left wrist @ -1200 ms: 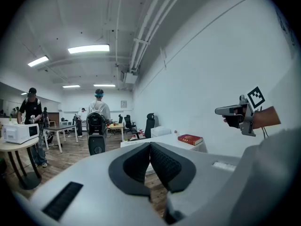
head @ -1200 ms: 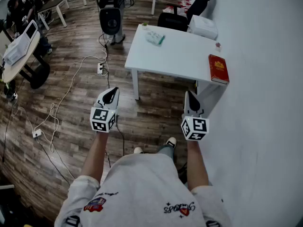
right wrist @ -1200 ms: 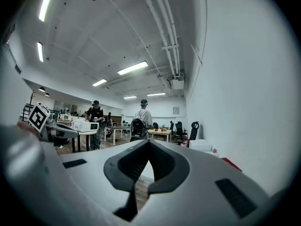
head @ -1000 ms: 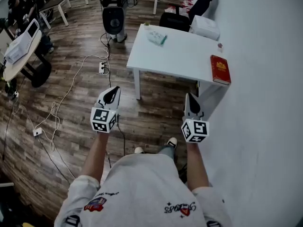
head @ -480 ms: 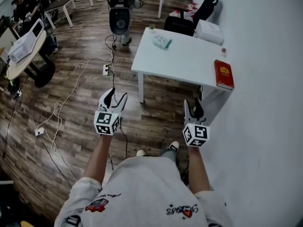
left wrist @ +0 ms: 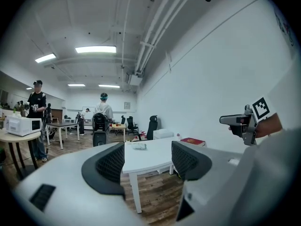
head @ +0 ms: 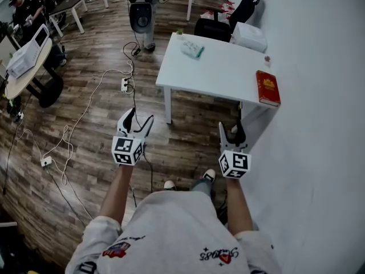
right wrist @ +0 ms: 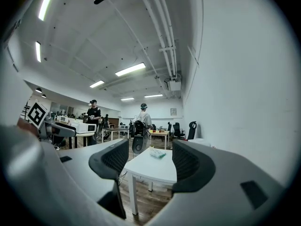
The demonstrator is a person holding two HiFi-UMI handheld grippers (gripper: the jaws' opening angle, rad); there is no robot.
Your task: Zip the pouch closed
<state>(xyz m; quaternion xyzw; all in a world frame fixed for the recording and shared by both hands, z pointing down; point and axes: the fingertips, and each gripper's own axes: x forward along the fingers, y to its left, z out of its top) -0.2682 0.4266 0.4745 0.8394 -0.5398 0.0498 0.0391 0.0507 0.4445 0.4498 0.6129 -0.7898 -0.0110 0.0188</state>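
A small pale pouch with a teal edge [head: 192,49] lies at the far end of the white table [head: 217,73]; it also shows as the pouch [left wrist: 138,146] in the left gripper view and the pouch [right wrist: 157,153] in the right gripper view. Both grippers hover in the air over the wooden floor, well short of the table. My left gripper [head: 137,120] and my right gripper [head: 232,131] point level toward the table. Their jaws have just been opening and stand wide apart, with nothing between them.
A red book [head: 268,88] lies on the table's right edge by the white wall. A white box [head: 249,36] and a black chair [head: 214,26] stand behind the table. Cables and a power strip [head: 124,84] trail across the floor at left. People stand at desks far back.
Both grippers' jaws went from shut to wide open. The hands stayed about where they were, in front of the table.
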